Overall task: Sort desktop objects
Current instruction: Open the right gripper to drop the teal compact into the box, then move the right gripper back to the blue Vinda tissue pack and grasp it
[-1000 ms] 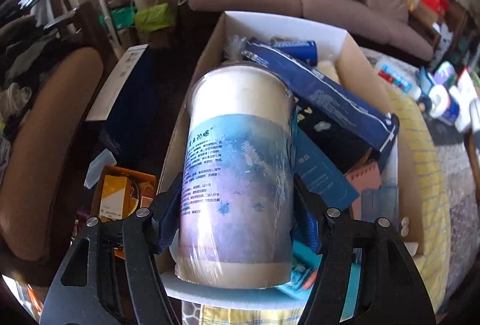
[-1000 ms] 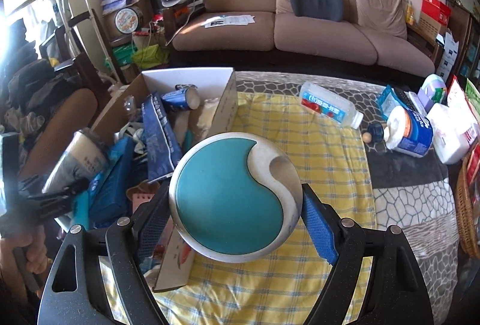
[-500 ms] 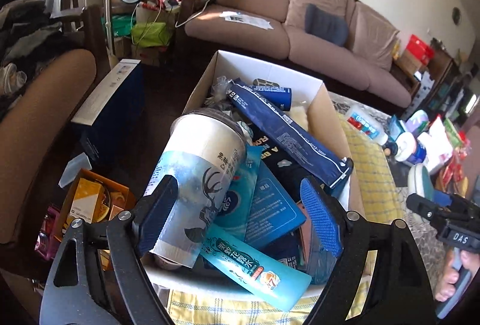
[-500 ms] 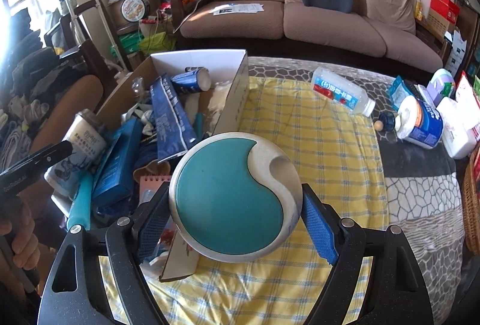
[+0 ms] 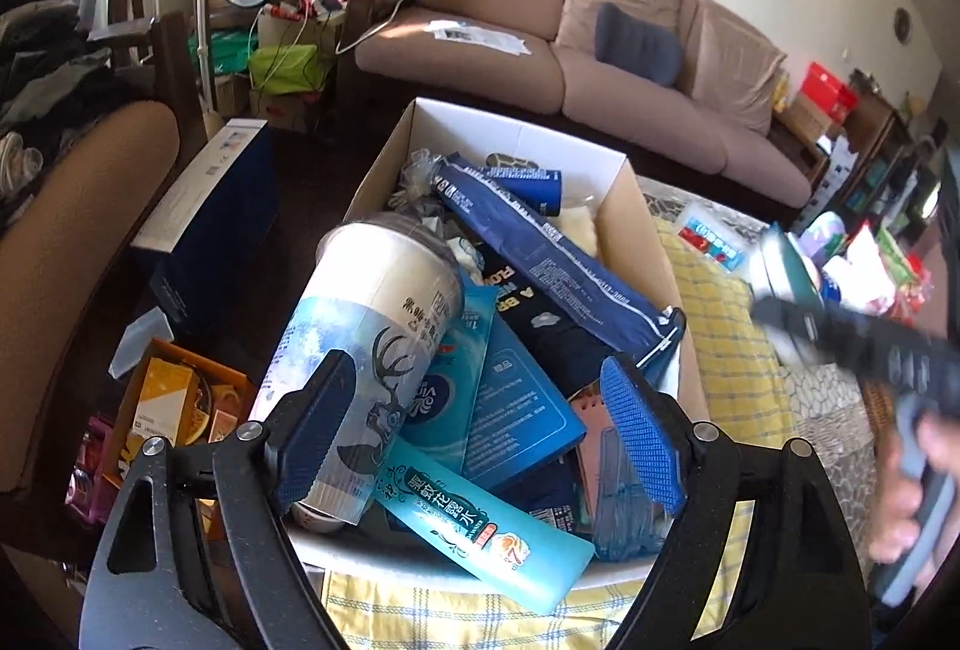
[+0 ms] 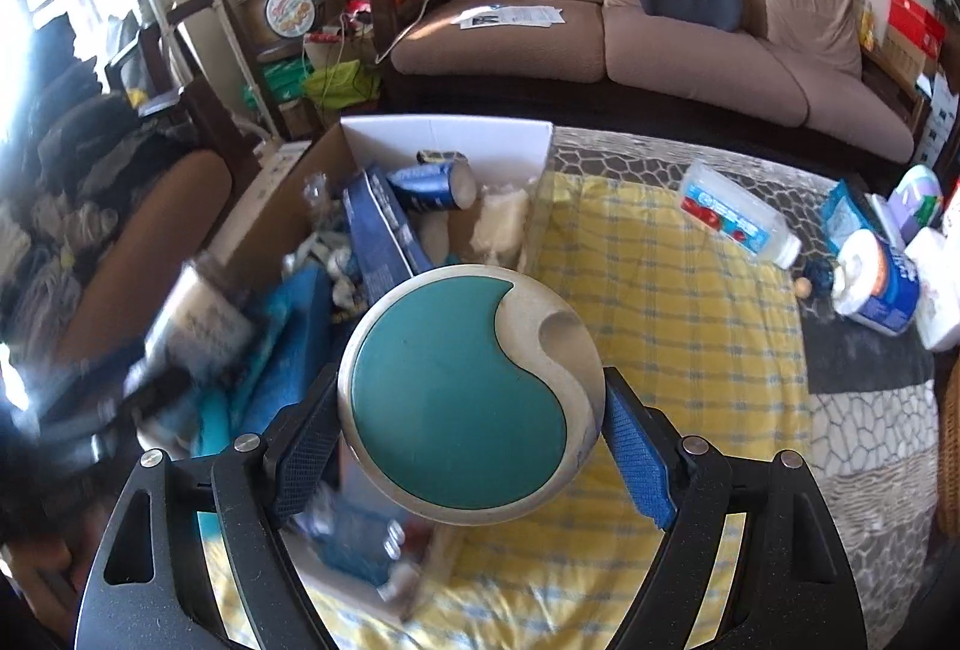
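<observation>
Left gripper [image 5: 477, 434] fingers open above the cardboard box [image 5: 636, 182], near the cup [image 5: 366, 344]; right gripper [image 6: 474, 425] fingers grip round teal lid [image 6: 471, 401].

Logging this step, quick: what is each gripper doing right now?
Left gripper: open, empty, above the cup in the box.
Right gripper: closed on the round teal case.

Both wrist views look down, close, toward sofa [image 5: 600, 68] — share cardboard box [image 6: 444, 137].

Left gripper [image 5: 477, 434] fingers spread above cardboard box [image 5: 516, 134]; cup [image 5: 366, 344] lies tilted inside, beside teal bottle [image 5: 480, 524].
</observation>
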The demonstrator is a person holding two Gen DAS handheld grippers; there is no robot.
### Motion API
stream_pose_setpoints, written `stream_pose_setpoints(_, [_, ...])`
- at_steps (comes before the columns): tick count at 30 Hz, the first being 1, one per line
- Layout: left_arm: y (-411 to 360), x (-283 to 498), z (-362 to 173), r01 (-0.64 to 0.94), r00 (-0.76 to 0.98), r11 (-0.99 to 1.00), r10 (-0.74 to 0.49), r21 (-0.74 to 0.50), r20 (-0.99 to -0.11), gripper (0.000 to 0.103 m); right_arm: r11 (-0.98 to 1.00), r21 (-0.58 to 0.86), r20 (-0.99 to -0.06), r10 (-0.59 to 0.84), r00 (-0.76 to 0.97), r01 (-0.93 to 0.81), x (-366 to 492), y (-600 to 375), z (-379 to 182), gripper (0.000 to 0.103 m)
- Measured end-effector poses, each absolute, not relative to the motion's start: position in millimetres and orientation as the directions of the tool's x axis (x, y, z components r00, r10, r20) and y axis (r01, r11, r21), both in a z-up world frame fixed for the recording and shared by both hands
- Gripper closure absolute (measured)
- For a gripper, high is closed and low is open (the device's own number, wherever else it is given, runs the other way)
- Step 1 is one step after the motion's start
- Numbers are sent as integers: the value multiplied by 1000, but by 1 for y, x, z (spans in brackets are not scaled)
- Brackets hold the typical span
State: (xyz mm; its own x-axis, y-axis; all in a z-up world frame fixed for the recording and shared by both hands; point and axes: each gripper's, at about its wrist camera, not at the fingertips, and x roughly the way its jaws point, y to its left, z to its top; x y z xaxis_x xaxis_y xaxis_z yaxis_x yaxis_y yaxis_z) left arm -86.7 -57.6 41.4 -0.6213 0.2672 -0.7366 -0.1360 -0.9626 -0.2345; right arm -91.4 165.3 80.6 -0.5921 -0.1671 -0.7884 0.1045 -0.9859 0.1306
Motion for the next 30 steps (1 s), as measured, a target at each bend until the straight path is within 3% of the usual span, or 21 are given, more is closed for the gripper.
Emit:
stream_pose_setpoints(11, [-50, -97, 37, -135, -646, -976, 218, -171, -732, 21, -975, 210, -822, -213, -528, 67, -207, 132, 62, 19])
stream_pose_setpoints(15, [-47, -100, 36, -137, -651, -981, 195, -138, -733, 21, -977, 210, -838, -198, -508, 35, -223, 135, 50, 14])
stream_pose_setpoints(21, [-46, -97, 34, -146, -656, -984, 175, -105, -734, 21, -975, 215, -824, -214, -525, 61, -189, 154, 59, 14])
stream_pose_setpoints(30, [-53, -86, 34, -124, -678, -980, 199, -157, -707, 19, -985, 171, -848, -147, -510, 0, -85, 244, 65, 14])
